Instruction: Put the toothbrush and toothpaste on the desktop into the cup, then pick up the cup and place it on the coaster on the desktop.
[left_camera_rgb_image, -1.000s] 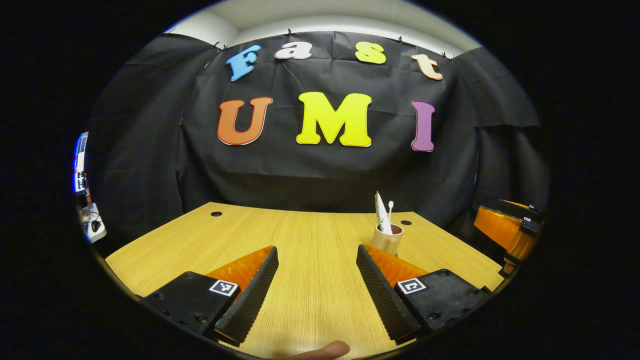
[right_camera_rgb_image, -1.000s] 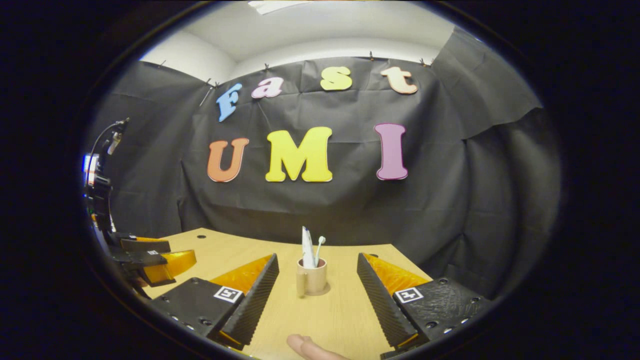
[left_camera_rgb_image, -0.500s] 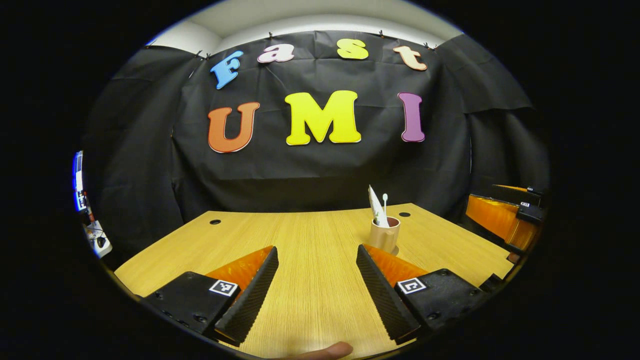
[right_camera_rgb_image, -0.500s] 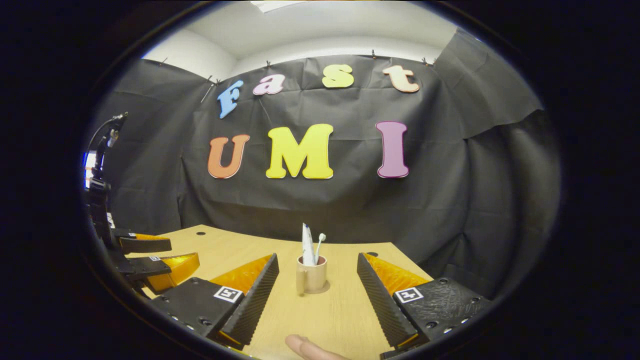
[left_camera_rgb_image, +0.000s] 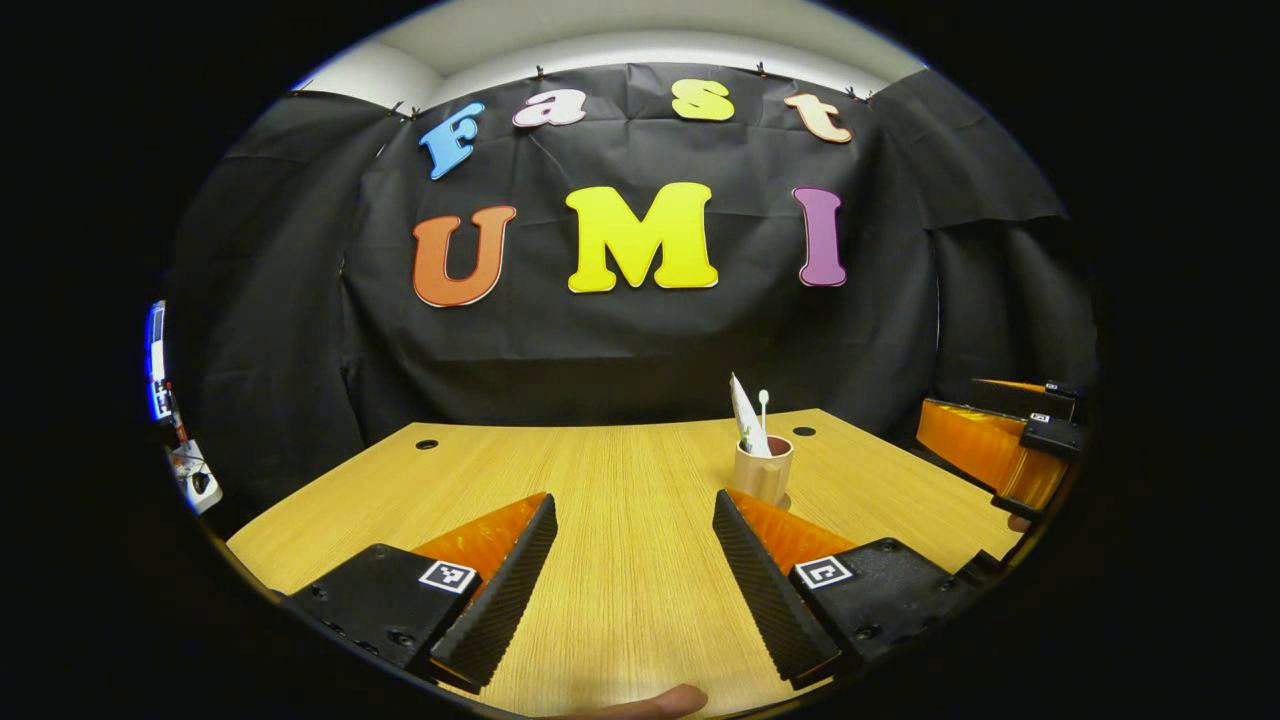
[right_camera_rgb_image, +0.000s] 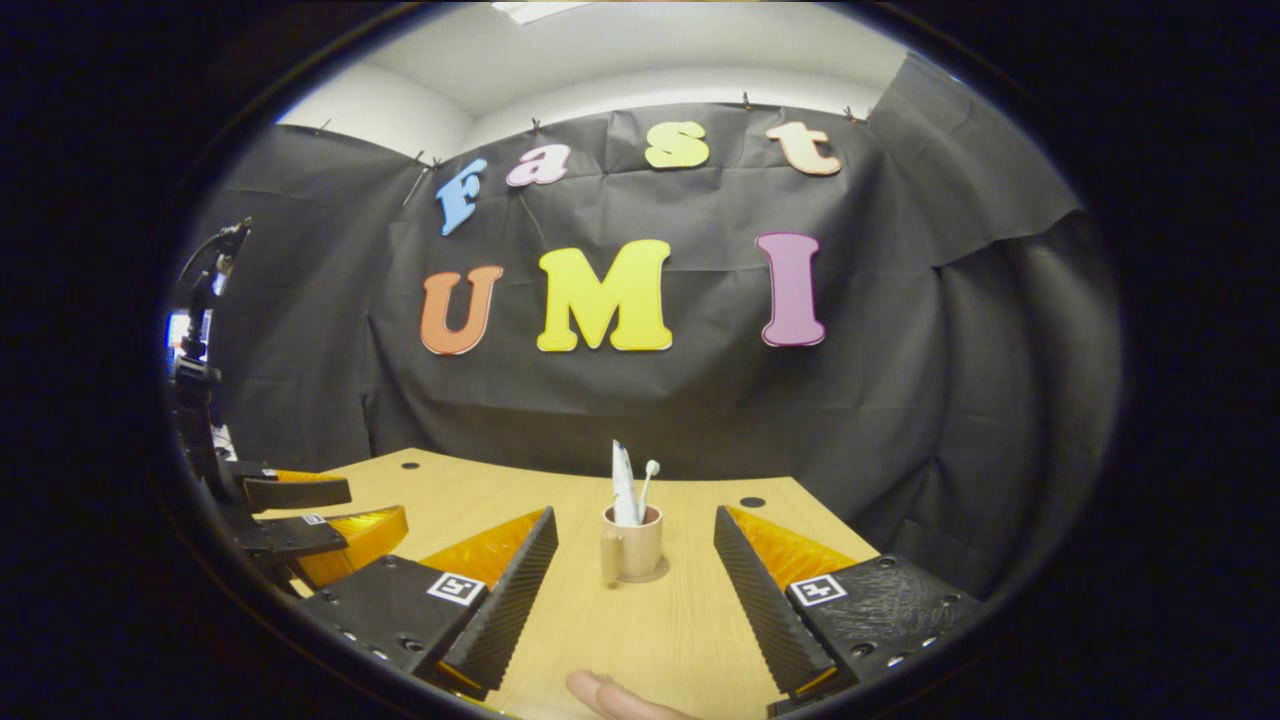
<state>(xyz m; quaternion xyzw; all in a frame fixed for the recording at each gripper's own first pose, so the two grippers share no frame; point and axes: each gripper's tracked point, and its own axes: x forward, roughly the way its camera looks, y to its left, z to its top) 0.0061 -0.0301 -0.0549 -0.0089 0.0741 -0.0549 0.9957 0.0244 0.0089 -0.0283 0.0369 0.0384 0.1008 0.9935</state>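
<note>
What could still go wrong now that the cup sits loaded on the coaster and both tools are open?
The toothpaste and toothbrush stand tall above the cup, so it may be top-heavy. The right tool points straight at it; a forward nudge could tip it. The cup seems to sit toward one side of the coaster, so a bump might slide it off.

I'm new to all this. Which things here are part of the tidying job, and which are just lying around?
Part of the job:
cup
toothbrush, in the cup
toothpaste, in the cup
coaster, under the cup
left claw and right claw, both open

Just around:
wooden desk
cable holes
</note>
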